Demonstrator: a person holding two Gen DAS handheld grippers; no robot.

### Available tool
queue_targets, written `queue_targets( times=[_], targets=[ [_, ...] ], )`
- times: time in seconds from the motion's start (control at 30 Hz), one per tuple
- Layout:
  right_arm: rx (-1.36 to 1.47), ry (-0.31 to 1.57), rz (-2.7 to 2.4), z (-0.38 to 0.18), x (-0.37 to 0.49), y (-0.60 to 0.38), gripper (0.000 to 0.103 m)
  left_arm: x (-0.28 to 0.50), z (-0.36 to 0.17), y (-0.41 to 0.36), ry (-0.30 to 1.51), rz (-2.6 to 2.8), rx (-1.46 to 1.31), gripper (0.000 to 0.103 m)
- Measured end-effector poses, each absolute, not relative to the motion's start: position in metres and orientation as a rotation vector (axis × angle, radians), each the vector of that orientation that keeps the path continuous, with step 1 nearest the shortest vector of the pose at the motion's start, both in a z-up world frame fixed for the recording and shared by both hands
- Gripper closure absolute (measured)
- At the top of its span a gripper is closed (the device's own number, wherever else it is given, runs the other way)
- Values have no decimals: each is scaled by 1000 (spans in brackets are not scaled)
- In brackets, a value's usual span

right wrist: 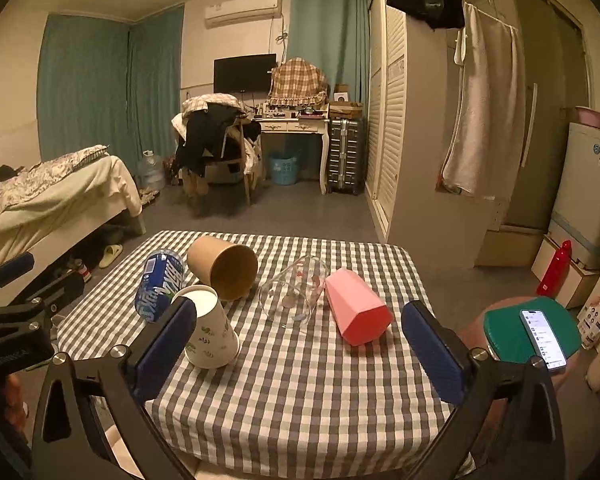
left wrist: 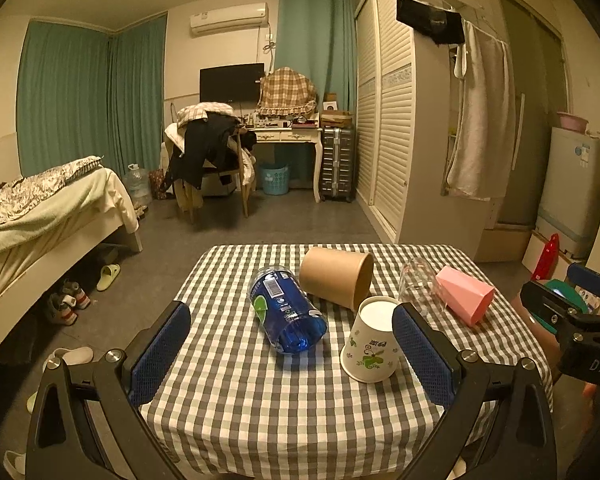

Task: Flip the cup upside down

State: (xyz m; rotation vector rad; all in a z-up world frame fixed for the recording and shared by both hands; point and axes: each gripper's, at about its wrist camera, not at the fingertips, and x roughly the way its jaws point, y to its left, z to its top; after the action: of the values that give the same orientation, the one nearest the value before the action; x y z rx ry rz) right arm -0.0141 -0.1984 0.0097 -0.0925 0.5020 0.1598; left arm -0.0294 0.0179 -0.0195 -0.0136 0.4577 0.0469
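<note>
5 containers sit on the checked desk (left wrist: 260,420). The white cup (left wrist: 370,344) already stands mouth-down near the front, just beside the left gripper's (left wrist: 292,354) right finger. The kraft cup (right wrist: 223,266), glass (right wrist: 294,294) and pink cup (right wrist: 358,306) lie on their sides, long axes running toward the cameras. The pink cup lies ahead of the right gripper (right wrist: 300,354), between its 2 fingers and nearer this hand, so it looks the likely next pick. Both grippers' fingers are spread wide, holding nothing.
</note>
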Motion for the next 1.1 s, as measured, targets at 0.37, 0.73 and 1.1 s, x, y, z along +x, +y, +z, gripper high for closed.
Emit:
queue_targets(
  times=[0.37, 0.73, 1.1],
  targets=[
    [-96, 522, 153, 4, -10, -199, 0, -30, -20, 18, 460, 43, -7, 0],
    [-101, 523, 147, 3, -10, -200, 0, -31, -18, 18, 459, 41, -4, 0],
    [-117, 531, 152, -1, -9, -192, 0, -30, -15, 18, 465, 45, -5, 0]
  ],
)
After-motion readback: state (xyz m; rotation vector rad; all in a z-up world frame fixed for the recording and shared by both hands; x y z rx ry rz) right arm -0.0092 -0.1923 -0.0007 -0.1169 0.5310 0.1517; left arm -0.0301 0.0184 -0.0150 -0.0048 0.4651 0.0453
